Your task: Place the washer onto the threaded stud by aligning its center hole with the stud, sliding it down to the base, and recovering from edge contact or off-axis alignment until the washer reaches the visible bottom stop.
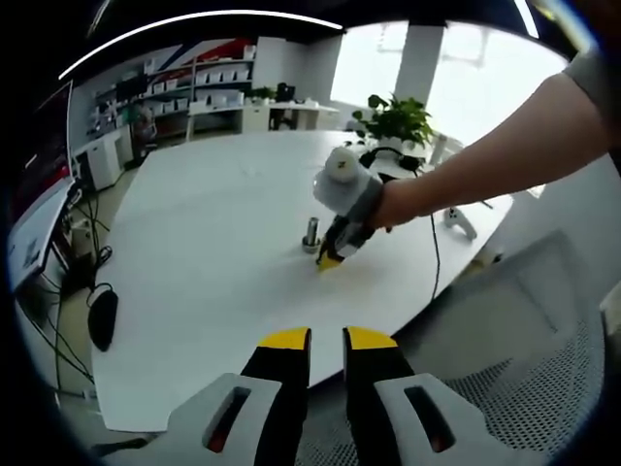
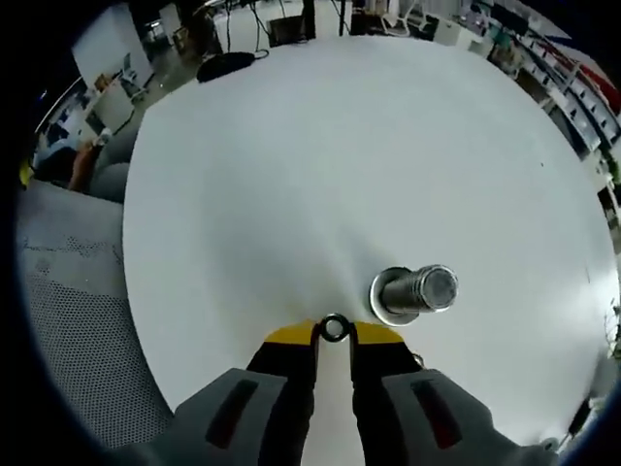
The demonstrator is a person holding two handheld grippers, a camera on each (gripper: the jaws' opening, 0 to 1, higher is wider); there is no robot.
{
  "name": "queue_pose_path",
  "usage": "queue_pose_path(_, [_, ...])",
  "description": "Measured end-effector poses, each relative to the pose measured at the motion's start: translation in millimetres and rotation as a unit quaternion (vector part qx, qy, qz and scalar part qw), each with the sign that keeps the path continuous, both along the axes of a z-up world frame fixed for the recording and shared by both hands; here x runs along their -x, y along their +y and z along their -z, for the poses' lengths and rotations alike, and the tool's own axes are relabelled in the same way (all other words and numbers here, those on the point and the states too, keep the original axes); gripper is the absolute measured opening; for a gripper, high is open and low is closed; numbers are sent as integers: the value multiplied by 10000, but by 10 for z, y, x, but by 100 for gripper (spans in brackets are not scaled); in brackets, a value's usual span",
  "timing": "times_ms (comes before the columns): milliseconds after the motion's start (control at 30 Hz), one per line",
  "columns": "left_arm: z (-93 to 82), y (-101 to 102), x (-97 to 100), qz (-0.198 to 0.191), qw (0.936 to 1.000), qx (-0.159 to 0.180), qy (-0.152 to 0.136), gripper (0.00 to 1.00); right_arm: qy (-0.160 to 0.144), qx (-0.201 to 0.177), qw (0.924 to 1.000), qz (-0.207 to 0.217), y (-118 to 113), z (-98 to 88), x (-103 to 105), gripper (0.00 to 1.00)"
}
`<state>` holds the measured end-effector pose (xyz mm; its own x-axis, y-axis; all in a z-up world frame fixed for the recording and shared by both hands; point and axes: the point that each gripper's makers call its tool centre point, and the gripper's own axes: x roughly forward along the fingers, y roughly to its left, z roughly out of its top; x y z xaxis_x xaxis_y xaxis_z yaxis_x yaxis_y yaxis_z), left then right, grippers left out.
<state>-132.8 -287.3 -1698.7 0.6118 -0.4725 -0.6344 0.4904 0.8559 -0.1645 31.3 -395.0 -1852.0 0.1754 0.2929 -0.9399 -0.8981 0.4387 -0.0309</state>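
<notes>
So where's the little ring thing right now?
In the right gripper view the washer sits pinched at the yellow tips of the right gripper, low over the white table, just left of the threaded stud and not on it yet.

White table (image 2: 291,175) bears an upright stud (image 2: 415,294), washer (image 2: 334,328).

White table (image 1: 194,252): large, rounded edge, surface bare and clean. Potted green plant (image 1: 396,118) stands at its far edge. Grey mesh chair (image 1: 543,340) sits just beside the near edge. Black cable (image 1: 434,257) trails off the table's side. Wall shelving (image 1: 209,83) with boxes lines the background. Dark object (image 1: 102,316) lies on the floor.
</notes>
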Motion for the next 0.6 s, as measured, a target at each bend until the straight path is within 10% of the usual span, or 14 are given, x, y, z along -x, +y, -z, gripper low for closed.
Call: queue_pose_path(600, [14,1,15,20,10000,-14,39,11,-134,60,9999,81,-45,-10,62,13])
